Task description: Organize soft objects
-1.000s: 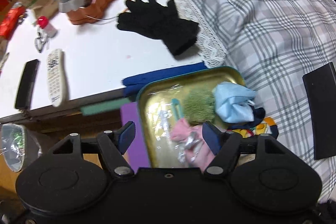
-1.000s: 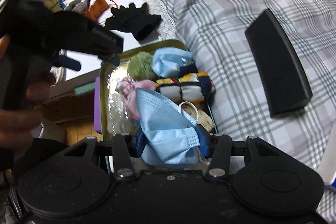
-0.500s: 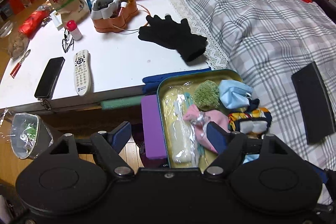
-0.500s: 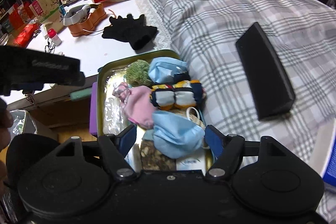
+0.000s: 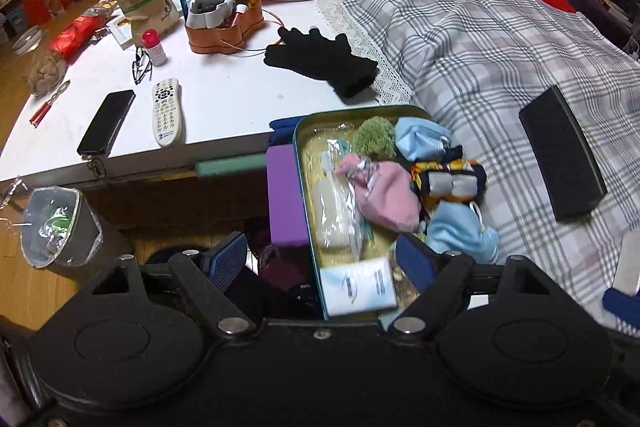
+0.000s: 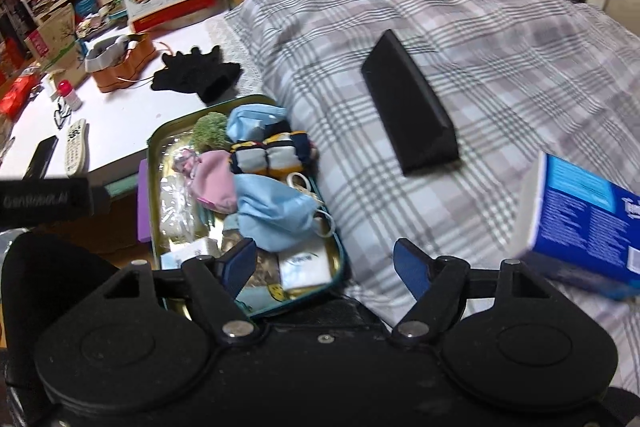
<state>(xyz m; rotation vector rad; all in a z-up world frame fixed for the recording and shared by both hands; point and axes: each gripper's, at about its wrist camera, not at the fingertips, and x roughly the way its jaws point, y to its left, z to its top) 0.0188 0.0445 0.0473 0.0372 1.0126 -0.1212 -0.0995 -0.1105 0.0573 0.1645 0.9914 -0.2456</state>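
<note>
Now we hold both the left gripper [image 5: 322, 257] and right gripper [image 6: 325, 263] spread and empty near the tin [image 6: 154, 143], blue mask [image 6: 276, 213] lying inside, so next we likely reach far-left for the black glove [image 5: 320, 61].

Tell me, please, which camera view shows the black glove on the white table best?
The left wrist view: the black glove lies whole and sharp there, fingers and cuff distinct, on the white table. The right wrist view shows it smaller and blurred.
</note>
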